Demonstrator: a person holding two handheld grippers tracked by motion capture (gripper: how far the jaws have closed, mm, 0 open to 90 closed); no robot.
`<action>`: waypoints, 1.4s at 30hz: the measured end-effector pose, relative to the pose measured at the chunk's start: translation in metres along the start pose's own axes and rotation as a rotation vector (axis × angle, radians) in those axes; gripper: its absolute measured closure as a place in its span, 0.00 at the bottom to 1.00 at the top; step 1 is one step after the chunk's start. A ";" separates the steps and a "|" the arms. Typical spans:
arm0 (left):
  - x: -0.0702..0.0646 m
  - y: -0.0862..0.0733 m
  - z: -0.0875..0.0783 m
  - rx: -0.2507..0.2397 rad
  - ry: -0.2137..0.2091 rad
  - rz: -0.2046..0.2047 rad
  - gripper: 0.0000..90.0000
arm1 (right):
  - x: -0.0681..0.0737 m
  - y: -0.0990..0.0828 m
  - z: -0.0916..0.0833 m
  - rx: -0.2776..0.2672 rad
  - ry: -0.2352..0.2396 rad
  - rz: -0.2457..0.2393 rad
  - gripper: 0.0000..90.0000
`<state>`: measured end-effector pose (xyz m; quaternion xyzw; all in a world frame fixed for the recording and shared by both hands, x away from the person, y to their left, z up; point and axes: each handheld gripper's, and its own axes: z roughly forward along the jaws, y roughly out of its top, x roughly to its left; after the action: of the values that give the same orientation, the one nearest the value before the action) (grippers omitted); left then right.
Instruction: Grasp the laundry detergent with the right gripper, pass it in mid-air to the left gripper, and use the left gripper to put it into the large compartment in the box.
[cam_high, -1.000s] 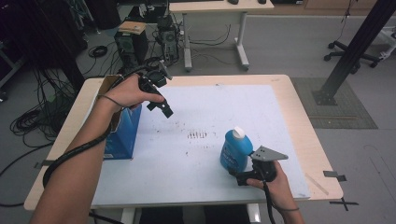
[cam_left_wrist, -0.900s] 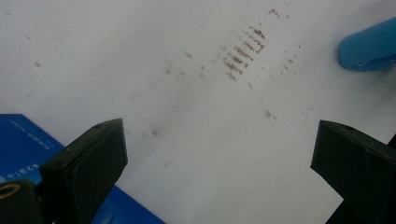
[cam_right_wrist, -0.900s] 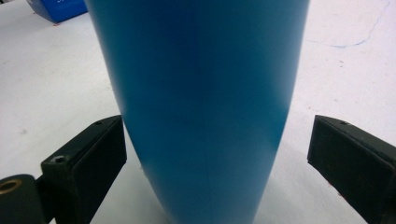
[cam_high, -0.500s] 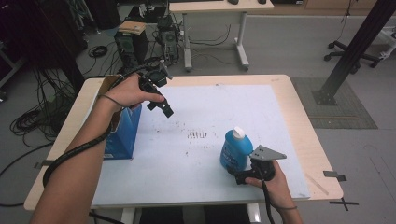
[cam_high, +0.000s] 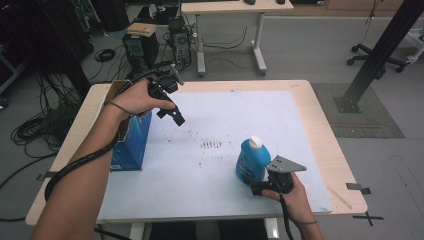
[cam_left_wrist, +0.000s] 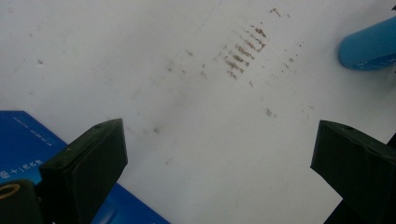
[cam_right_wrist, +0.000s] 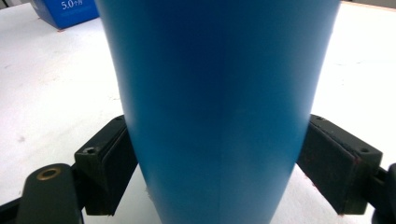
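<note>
White tabletop (cam_high: 215, 125) under me: my right gripper (cam_high: 261, 184) has just been closing and now clamps the upright blue bottle (cam_high: 252, 159) low at the near edge; it could tip. My left gripper (cam_high: 170, 112) hangs spread, empty, beside the blue box (cam_high: 131, 142)

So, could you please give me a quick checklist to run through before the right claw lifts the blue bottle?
1. Right claw pads against both sides of blue bottle; jaws have just been closing: ok.
2. Bottle upright on the table: ok.
3. White cap on: ok.
4. Grip firm enough to lift: cannot tell.
5. Left claw open, holding nothing: ok.
6. Blue box well apart from the bottle: ok.
</note>
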<state>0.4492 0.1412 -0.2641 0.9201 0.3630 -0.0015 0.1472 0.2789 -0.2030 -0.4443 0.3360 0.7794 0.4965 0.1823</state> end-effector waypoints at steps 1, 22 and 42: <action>0.000 0.000 0.000 0.000 0.001 -0.002 0.04 | 0.000 0.000 0.000 0.000 0.000 0.000 0.27; -0.002 0.002 -0.001 0.000 0.000 0.006 0.04 | 0.002 -0.003 0.001 -0.020 0.005 0.000 0.38; -0.004 0.002 -0.002 0.001 -0.004 0.015 0.04 | 0.004 -0.003 0.001 -0.031 0.001 -0.012 0.45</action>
<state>0.4474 0.1379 -0.2615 0.9229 0.3556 -0.0024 0.1477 0.2756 -0.2003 -0.4474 0.3284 0.7735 0.5077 0.1900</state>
